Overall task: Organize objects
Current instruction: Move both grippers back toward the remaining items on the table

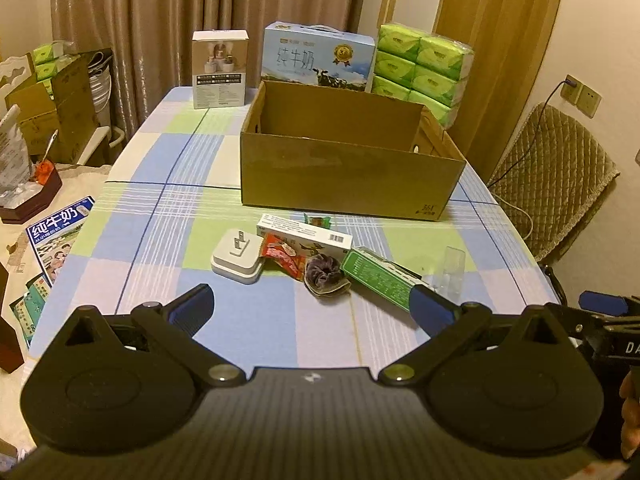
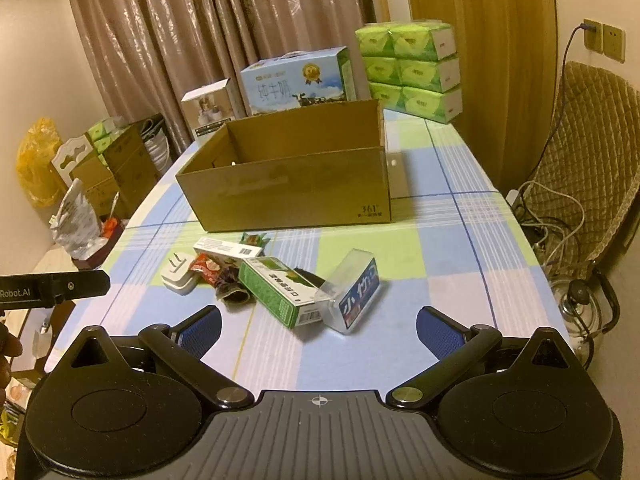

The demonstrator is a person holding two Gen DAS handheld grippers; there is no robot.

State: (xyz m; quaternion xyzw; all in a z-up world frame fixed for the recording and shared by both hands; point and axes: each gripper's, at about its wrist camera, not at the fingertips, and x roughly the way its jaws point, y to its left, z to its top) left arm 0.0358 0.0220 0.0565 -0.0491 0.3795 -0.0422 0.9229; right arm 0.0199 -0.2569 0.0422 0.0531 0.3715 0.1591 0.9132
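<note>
1. Two grippers sit at the bottom of their views, nearest the cameras: the left gripper [image 1: 310,310] and the right gripper [image 2: 318,330] both have their blue-padded fingers spread wide apart, with nothing between them.
2. Just beyond, mid-frame, a small heap lies on the checked blue-and-green tablecloth [image 2: 440,248]: a clear plastic case with a blue label [image 2: 352,292], a long green cardboard carton [image 2: 280,292] touching it, a dark fabric scrunchie [image 1: 324,274], a red snack wrapper [image 1: 282,256], a flat white printed carton [image 1: 304,234] and a white plug adapter [image 1: 236,260].
3. Judged from this, the step is a first pick. The clear case lies closest to the right gripper and is free on its outer side, so it looks the easiest start; closing across its narrow faces should avoid dragging the green carton.
4. Farther back, upper centre, stands the open brown cardboard box [image 2: 288,192], the likely destination; it looks empty as far as its interior shows.
</note>
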